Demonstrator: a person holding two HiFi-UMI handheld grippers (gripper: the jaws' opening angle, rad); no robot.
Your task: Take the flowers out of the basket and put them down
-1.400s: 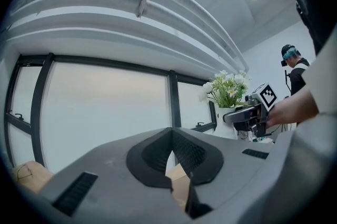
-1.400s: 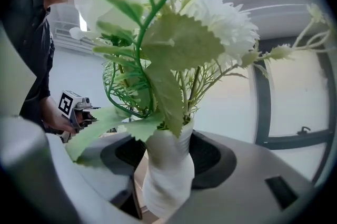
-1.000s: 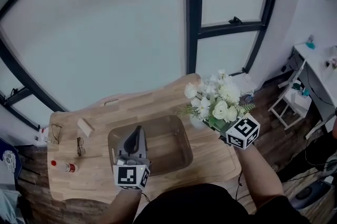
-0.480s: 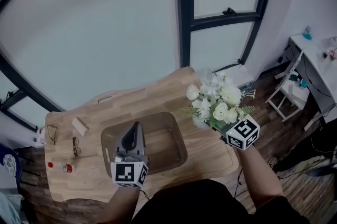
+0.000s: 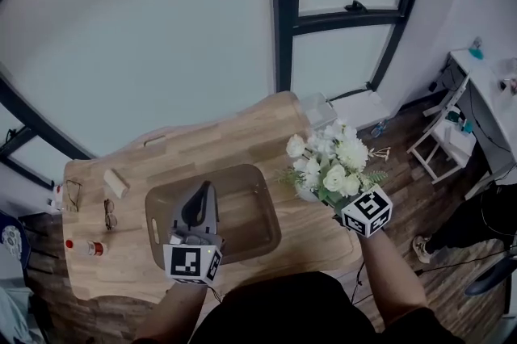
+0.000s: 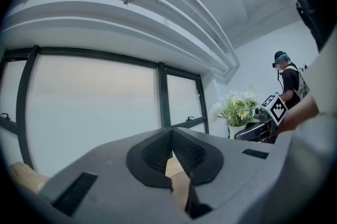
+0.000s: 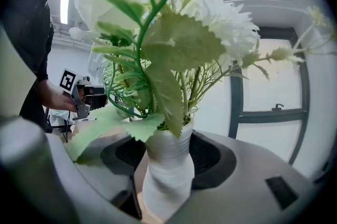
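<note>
White ribbed vase point(image 7: 167, 168) of flowers point(image 5: 327, 165) sat clamped in the right tool point(image 5: 336, 197), aloft beside the basket point(image 5: 260, 231), over the counter point(image 5: 161, 161). Light, top-heavy, floppy-stemmed by the look; the stiff vase was the sound hold. Meanwhile the left tool point(image 6: 171, 154) stood closed, empty.

The flowers point(image 5: 327, 165), white blooms and green leaves in a white ribbed vase point(image 7: 166, 181), are held upright by the right gripper point(image 7: 166, 162) clasping the vase, just right of the brown, rectangular basket point(image 5: 254, 213) lying flat on the wooden table point(image 5: 202, 148).
</note>
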